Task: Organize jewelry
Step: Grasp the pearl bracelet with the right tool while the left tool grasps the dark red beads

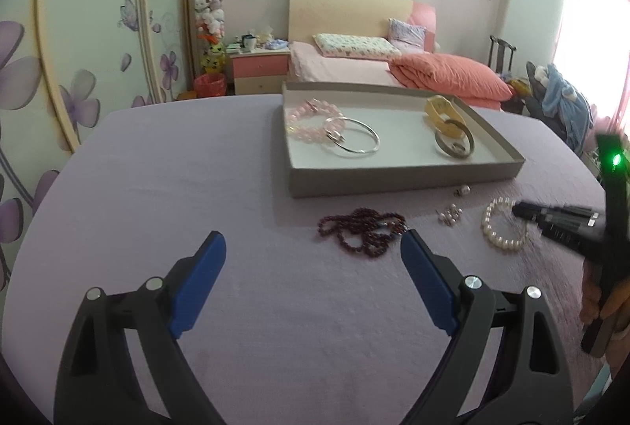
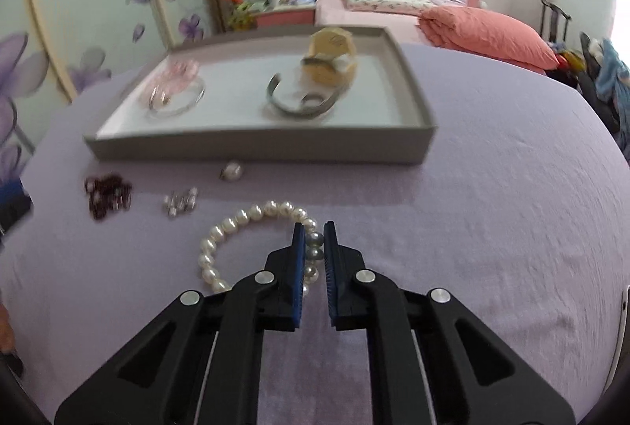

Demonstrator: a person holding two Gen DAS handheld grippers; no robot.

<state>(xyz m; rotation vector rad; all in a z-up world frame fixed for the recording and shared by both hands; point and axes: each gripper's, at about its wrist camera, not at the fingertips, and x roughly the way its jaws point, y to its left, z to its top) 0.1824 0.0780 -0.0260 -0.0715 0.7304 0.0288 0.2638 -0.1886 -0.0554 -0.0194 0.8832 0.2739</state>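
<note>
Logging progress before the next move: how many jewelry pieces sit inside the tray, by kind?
Pink bead bracelet: 1
Silver bangle: 1
Open metal cuff: 1
Yellowish bangle: 1
Total in the tray: 4

A pink bed (image 1: 354,67) stands far; flower-painted wardrobe doors (image 1: 78,51) at left; bright curtained window (image 1: 590,12) at right.

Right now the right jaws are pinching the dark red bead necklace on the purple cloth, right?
Not quite. The right gripper is pinching the white pearl bracelet, as the right wrist view shows. The dark red bead necklace lies untouched on the purple cloth.
</note>
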